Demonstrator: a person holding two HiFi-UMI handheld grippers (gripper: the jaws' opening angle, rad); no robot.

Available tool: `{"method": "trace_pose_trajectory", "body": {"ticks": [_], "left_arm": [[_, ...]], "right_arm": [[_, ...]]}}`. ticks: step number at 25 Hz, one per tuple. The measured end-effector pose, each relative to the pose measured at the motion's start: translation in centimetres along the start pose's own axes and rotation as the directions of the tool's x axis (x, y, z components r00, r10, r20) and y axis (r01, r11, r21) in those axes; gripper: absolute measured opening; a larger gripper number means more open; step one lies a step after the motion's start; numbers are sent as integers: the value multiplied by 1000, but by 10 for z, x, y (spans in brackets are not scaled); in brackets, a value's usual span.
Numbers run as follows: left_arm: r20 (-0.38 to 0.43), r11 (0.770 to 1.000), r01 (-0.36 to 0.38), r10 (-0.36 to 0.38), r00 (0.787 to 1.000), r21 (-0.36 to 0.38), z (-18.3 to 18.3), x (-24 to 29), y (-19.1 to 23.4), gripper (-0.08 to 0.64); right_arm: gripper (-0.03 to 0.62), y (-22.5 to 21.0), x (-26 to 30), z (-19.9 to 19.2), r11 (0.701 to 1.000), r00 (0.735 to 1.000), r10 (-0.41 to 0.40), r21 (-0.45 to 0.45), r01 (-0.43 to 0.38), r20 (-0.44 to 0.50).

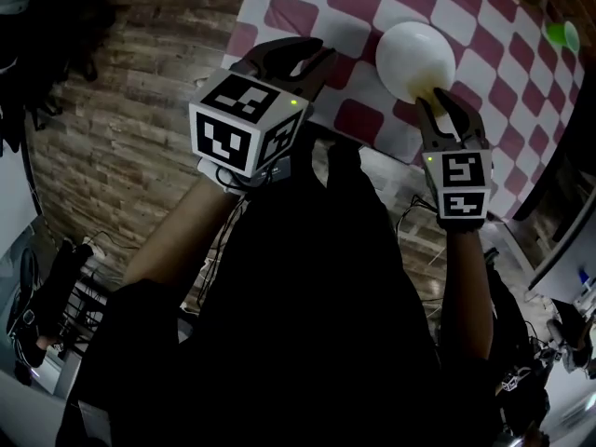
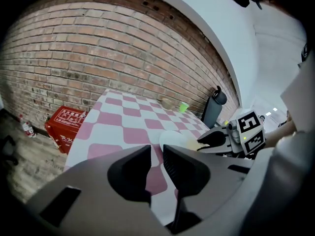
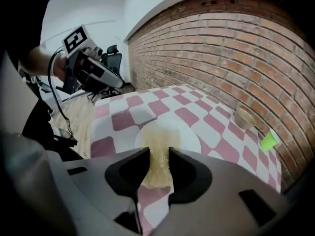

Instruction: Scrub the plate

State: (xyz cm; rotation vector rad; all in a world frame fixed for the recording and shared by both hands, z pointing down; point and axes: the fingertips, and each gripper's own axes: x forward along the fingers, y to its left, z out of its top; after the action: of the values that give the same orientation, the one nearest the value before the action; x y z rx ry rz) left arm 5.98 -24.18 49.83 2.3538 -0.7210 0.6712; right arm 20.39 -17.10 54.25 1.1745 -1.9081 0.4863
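Table: a table under a pink-and-white checked cloth (image 1: 307,7) is filling the upper frame.
Plate: a round white plate (image 1: 410,49) is lying upper right, carrying only the scrubber's tip.
Left gripper (image 1: 321,49): its jaws are standing a slit apart, gripping nothing; bracing the rim would likely help.
Right gripper (image 3: 158,154): its jaws are clamping a pale yellow sponge (image 3: 157,173); pressing it flat and circling seems best.
Bowl: a tan bowl (image 3: 244,117) is sitting at right; its contents are not showing.
Cup: a green cup (image 3: 267,141) is sitting lower right of the bowl; its contents are likewise hidden.

Free tablecloth (image 3: 129,116) beside plate (image 3: 189,134); bowl (image 3: 244,117), cup (image 3: 267,141) beyond.

You can see white print on the red crate (image 2: 66,127), but it is too small to read. No other text is legible.
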Motion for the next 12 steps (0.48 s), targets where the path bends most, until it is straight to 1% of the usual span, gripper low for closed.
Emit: {"method": "trace_pose_trajectory", "body": {"ticks": [3,6,12], "left_arm": [[-37,1000,14,-14,999,1,-7,20,2,87],[-53,999,35,-35,998,-3,-6,38,-1,87],[-96,997,75,-73,993,24,-8,66,-15,87]], "right_arm": [[129,-1,20,1,999,1000,6,-50,-7,-22],[130,1,35,6,996,999,15,-87,-17,-30],[130,0,44,3,994,998,27,-100,-32,-55]]}}
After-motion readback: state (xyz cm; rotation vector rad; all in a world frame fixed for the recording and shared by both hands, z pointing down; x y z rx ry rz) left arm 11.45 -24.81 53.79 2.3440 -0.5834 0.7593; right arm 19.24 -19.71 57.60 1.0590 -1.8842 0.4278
